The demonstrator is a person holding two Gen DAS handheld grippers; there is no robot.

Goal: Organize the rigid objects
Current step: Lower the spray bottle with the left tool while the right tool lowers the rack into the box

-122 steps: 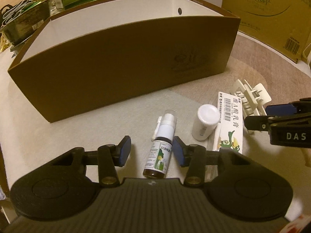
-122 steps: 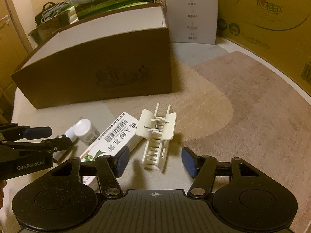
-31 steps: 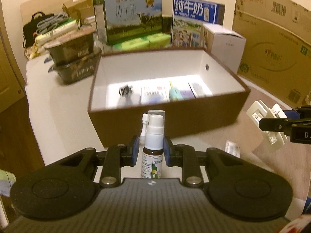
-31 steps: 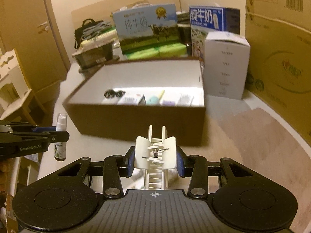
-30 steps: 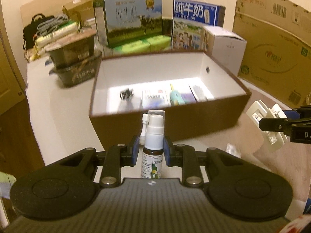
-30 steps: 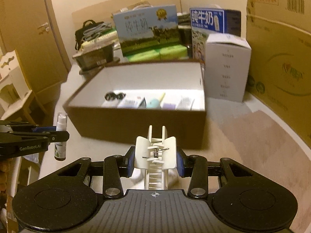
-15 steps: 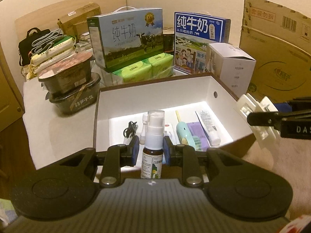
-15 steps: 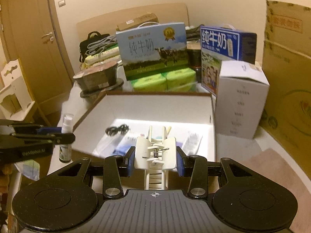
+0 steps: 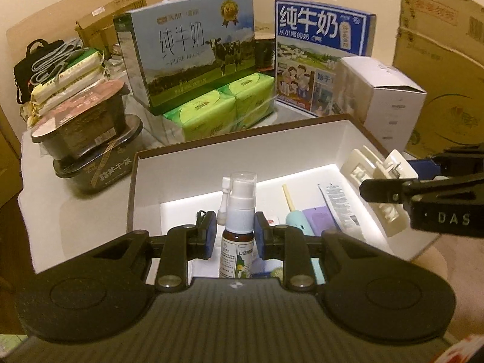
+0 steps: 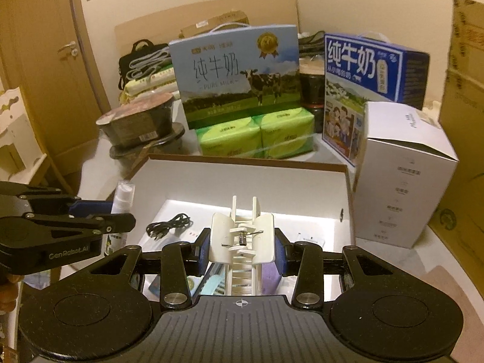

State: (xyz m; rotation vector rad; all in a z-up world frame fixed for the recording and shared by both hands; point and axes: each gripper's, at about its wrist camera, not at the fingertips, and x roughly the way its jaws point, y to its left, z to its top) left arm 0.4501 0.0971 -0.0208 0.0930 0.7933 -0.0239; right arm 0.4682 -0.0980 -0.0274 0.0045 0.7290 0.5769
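My left gripper [image 9: 235, 232] is shut on a brown spray bottle [image 9: 239, 227] with a white pump top, held upright over the near left part of the open brown box [image 9: 211, 154]. My right gripper [image 10: 242, 249] is shut on a cream hair claw clip [image 10: 243, 242] above the same box [image 10: 302, 181]. From the left wrist, the right gripper [image 9: 423, 193] and clip [image 9: 372, 187] hang over the box's right end. From the right wrist, the left gripper [image 10: 60, 227] and bottle [image 10: 121, 208] show at the left. Inside lie a black cable [image 10: 168, 225], a tube [image 9: 338, 205] and a teal item [image 9: 298, 220].
Behind the box stand two milk cartons [image 9: 193, 51] [image 9: 320, 48], green tissue packs [image 9: 217, 112], a white box [image 9: 387, 103] and stacked dark food bowls [image 9: 87, 139]. Large cardboard boxes [image 9: 441, 66] line the right side. A wooden door [image 10: 51, 60] is at the far left.
Both grippers have moved forward together from in front of the box to above its open inside, each keeping its grip. The box's contents now lie directly beneath the fingers.
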